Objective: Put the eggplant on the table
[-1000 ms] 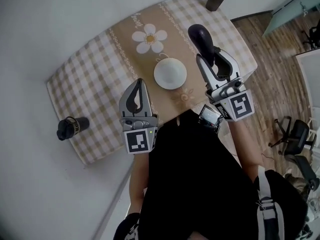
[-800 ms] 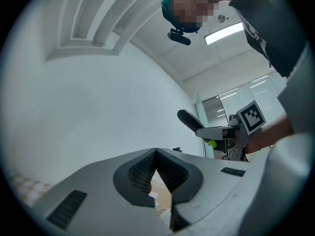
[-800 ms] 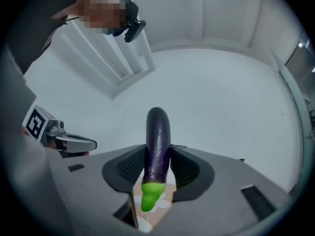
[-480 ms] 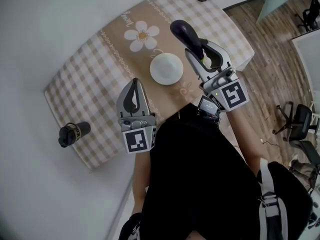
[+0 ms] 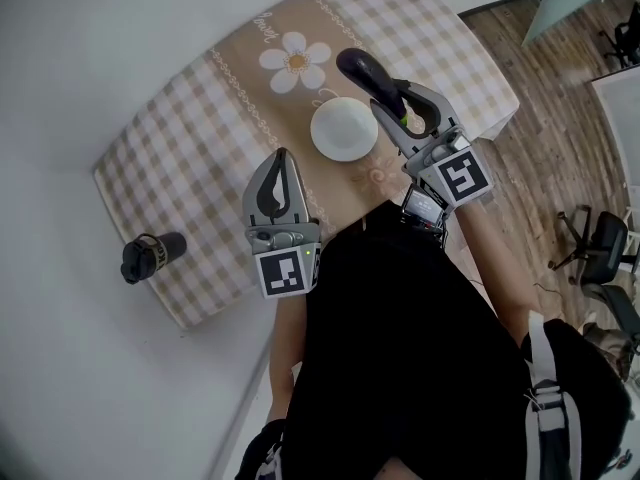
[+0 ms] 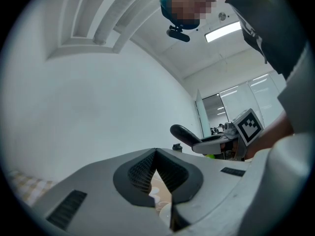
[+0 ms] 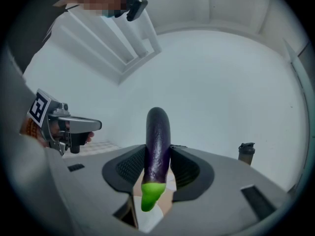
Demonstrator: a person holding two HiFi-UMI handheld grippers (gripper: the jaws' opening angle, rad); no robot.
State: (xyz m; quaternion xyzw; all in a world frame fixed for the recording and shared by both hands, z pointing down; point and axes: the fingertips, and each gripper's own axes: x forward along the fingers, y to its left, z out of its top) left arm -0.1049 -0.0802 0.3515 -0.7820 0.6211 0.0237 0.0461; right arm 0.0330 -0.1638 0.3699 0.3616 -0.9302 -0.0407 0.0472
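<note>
My right gripper, right of centre in the head view, is clenched on the eggplant, which is held over the table just above the white dish. My left gripper hangs at lower left. In the left gripper view, the jaws are pressed together with nothing between them. In the right gripper view, the 2 jaws grip the eggplant, its green stem toward the camera.

Nothing is being shown clearly enough to be read; only a cursive word is being glimpsed on the tablecloth, beside the daisy, too small.
</note>
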